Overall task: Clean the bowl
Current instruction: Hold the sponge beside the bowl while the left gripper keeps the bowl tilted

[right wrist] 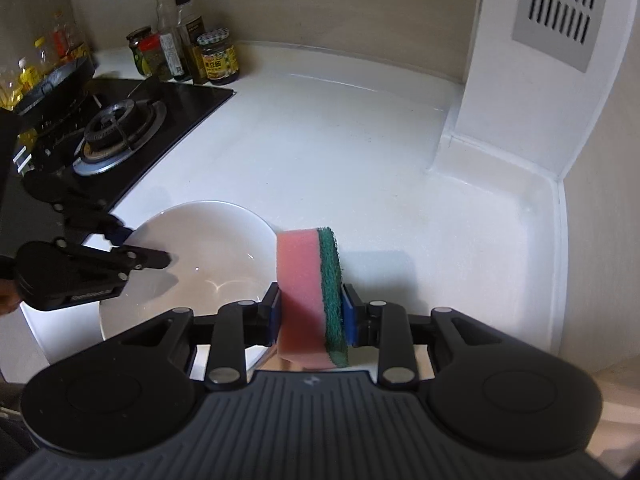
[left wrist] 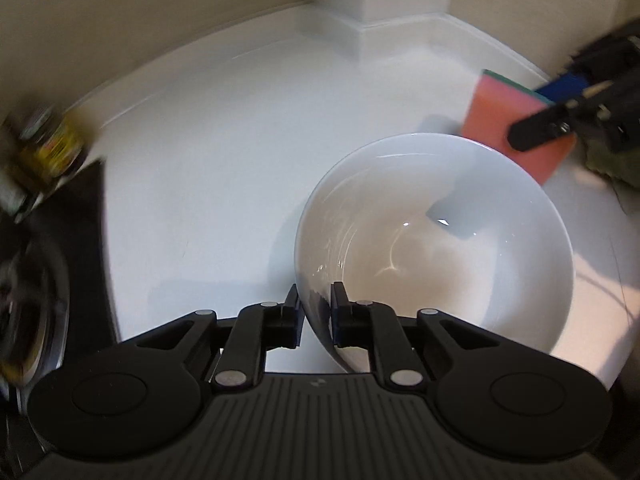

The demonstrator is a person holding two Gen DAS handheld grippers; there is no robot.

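A white bowl (left wrist: 436, 248) stands on the white counter, empty and glossy inside. My left gripper (left wrist: 316, 308) is shut on the bowl's near rim, one finger inside and one outside. The bowl also shows in the right wrist view (right wrist: 208, 256), with the left gripper (right wrist: 132, 246) on its left rim. My right gripper (right wrist: 312, 312) is shut on a pink sponge (right wrist: 304, 296) with a green scouring side, held upright just right of the bowl. In the left wrist view the sponge (left wrist: 500, 120) hangs beyond the bowl's far right rim in the right gripper (left wrist: 560, 100).
A black gas hob (right wrist: 120, 128) lies left of the bowl. Several sauce bottles and jars (right wrist: 188, 56) stand at the back left corner. A white boxed column with a vent (right wrist: 532, 60) rises at the right. White counter (right wrist: 340, 152) stretches behind the bowl. A green cloth (left wrist: 612, 164) lies at right.
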